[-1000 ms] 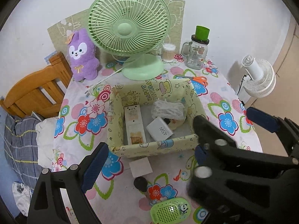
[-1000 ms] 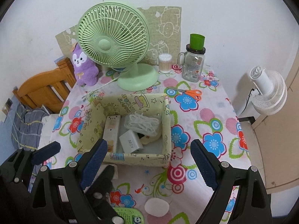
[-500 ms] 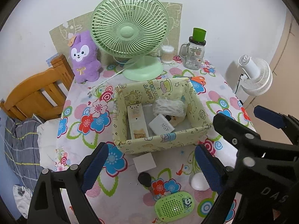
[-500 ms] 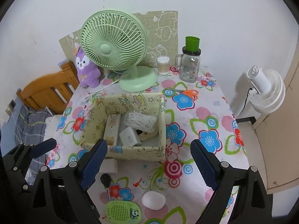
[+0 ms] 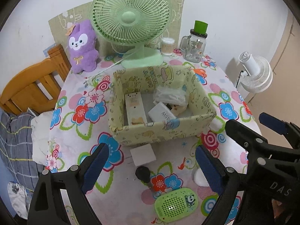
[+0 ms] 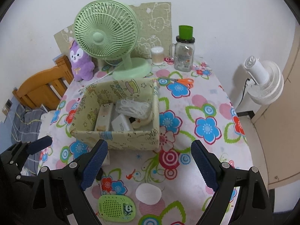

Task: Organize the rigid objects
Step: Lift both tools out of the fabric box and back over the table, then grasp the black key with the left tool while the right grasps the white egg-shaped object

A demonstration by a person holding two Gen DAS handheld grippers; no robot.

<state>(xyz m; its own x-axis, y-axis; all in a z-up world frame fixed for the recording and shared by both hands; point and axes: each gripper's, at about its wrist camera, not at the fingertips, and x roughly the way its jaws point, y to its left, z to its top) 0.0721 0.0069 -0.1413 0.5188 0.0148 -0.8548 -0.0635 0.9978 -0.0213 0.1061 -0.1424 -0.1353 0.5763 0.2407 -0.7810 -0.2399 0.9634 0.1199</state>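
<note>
two open grippers hover over loose items in front of a fabric box on a flowered table.

the left gripper (image 5: 150, 166) is spread wide and holds nothing; between its fingers lie a white square block (image 5: 143, 154) and a small black object (image 5: 142, 172), perhaps a plug. the right gripper (image 6: 149, 166) is also wide open, with a white oval object (image 6: 148, 193) and a green panda speaker (image 6: 117, 208) below its gap. just beyond stands the yellow fabric box (image 6: 120, 136), then a green fan (image 6: 106, 35).

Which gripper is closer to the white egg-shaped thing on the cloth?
Right. The egg lies almost centred under the open right gripper, just short of its jaws. The left gripper is off to the egg's left, over the black piece.
</note>
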